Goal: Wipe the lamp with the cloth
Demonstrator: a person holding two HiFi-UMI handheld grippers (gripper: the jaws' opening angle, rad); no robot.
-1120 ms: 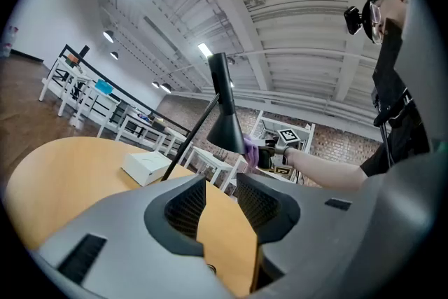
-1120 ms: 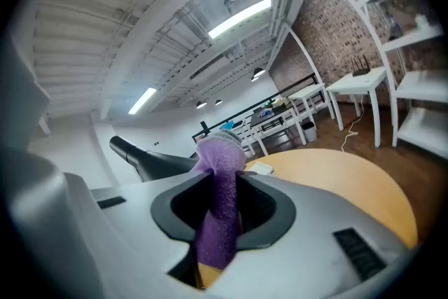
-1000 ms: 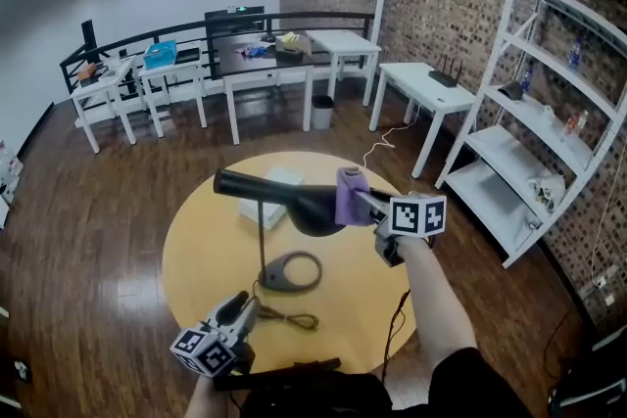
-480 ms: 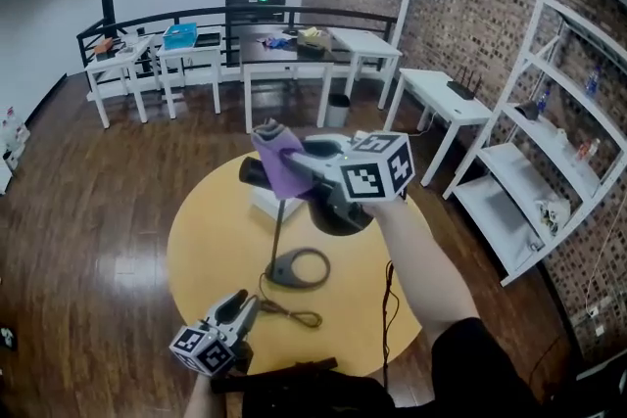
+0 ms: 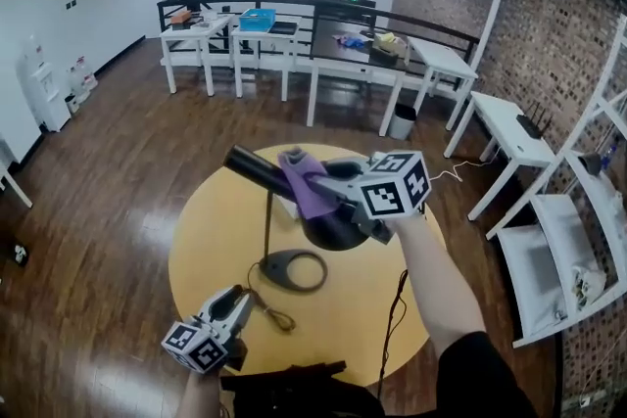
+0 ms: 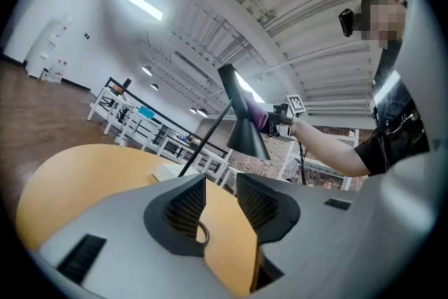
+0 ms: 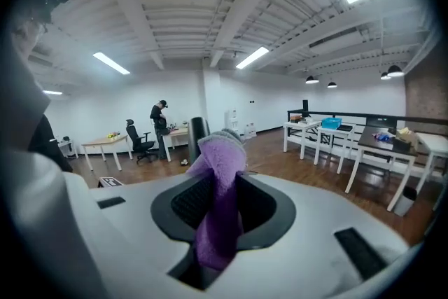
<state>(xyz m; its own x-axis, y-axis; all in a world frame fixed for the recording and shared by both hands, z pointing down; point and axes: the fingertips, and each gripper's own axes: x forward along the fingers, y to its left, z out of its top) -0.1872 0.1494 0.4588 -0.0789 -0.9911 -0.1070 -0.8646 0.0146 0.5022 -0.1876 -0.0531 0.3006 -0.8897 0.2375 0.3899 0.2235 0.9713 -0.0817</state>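
Observation:
A black desk lamp stands on the round yellow table, with its ring base near the middle and its cone shade hanging over it. My right gripper is shut on a purple cloth, which lies against the lamp's arm just above the shade. In the right gripper view the cloth fills the gap between the jaws, with the lamp's dark tube right behind it. My left gripper hovers low at the table's near edge, shut and empty. The left gripper view looks up at the shade.
A thin cable loops on the table by the base, and a black cord hangs off the near right edge. White tables and a railing stand behind. A white shelf unit is at the right. A person stands far off.
My right gripper has carried the cloth from the shade's right side leftward and up onto the lamp's arm, rolling as it went. The left gripper stays low by the table edge.

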